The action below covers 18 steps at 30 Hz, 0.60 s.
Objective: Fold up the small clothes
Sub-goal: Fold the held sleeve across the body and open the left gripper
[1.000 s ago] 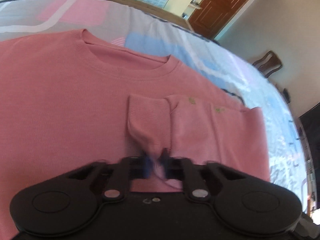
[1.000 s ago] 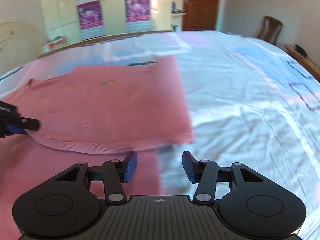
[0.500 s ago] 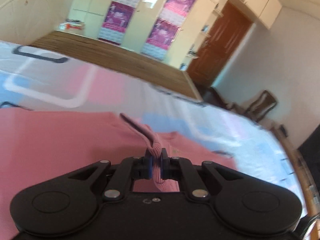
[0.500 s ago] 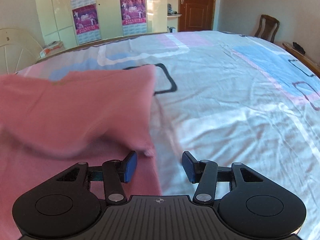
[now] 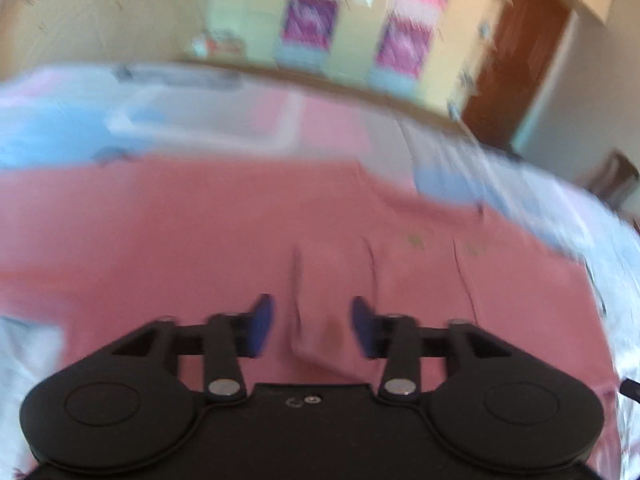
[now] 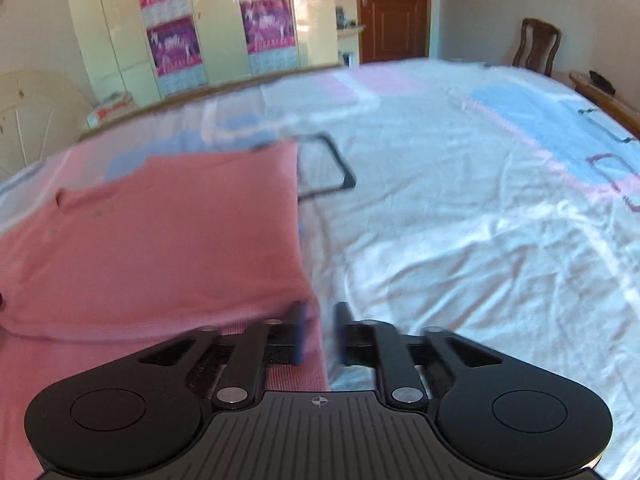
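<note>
Pink sweater (image 5: 168, 240) lies flat on the bed (image 6: 460, 208), spread over the patterned sheet; the whole left wrist view is motion-blurred. My left gripper (image 5: 312, 318) has just been opening — blue pads (image 5: 262, 318) now stand apart, with the sleeve cuff (image 5: 320, 308) between them but not pinched; it sits loose on the sweater body, a fold ridge running up from it. Neckline is hard to make out in the blur. Two small yellowish marks show on the folded part to the right of the cuff.

My right gripper (image 6: 320, 332) hangs over the sweater's right edge, where the pink cloth meets the white sheet. Its jaws have just been closing — the gap is narrow now and the cloth edge runs into it, but the fingers (image 6: 298, 332) are blurred, so I cannot tell if they press the fabric yet. In this view the folded-over panel lies on the lower layer, its side edge straight.

Background: wardrobe (image 6: 208, 28) with purple posters, brown door (image 6: 394, 8), wooden chair (image 6: 536, 46) beside the bed.
</note>
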Available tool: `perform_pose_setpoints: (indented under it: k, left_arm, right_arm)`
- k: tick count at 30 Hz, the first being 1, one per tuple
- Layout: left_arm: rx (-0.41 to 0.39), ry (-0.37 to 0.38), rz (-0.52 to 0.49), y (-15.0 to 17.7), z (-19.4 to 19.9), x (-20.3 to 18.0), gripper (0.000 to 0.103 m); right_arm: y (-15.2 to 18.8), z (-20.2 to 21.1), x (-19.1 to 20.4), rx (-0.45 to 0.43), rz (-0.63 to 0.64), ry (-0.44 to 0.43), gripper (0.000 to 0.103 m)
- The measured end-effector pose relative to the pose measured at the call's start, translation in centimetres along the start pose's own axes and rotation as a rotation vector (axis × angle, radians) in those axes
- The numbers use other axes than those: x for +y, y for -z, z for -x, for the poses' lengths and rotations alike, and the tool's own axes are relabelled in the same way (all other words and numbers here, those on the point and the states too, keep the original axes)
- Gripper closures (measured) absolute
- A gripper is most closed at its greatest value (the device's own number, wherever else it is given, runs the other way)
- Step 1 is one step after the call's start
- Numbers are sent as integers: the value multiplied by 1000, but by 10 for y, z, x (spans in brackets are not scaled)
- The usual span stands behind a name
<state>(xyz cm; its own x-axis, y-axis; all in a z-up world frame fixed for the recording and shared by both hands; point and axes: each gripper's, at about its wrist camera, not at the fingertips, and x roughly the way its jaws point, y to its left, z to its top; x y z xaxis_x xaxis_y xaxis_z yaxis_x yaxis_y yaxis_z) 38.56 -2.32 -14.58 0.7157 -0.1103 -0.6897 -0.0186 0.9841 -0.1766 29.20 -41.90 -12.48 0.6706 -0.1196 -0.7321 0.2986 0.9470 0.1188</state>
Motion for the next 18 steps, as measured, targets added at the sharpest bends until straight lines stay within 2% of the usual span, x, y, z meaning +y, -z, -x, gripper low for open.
perform_pose_setpoints:
  k: [1, 3, 8, 11, 13, 15, 18]
  left_arm:
    - [-24, -2, -3, -3, 2, 0, 47]
    - [-24, 30, -37, -13, -1, -6, 47]
    - [24, 87, -120, -11, -29, -40, 47]
    - [62, 77, -128, 2, -45, -43, 47]
    - [88, 55, -141, 6, -57, -44, 47]
    - [100, 42, -145, 8, -64, -43, 47]
    - [101, 21, -177, 9, -62, -48, 45]
  right_arm:
    - [-4, 3, 0, -28, 4, -1, 50]
    - [-16, -1, 1, -56, 10, -7, 50]
    - [-54, -55, 6, -16, -15, -46, 52]
    - [-73, -87, 12, 4, -25, -69, 64]
    - [-84, -105, 10, 21, -47, -81, 79]
    - [-94, -120, 6, 33, -94, -103, 79]
    - [-102, -133, 10, 51, -84, -117, 79]
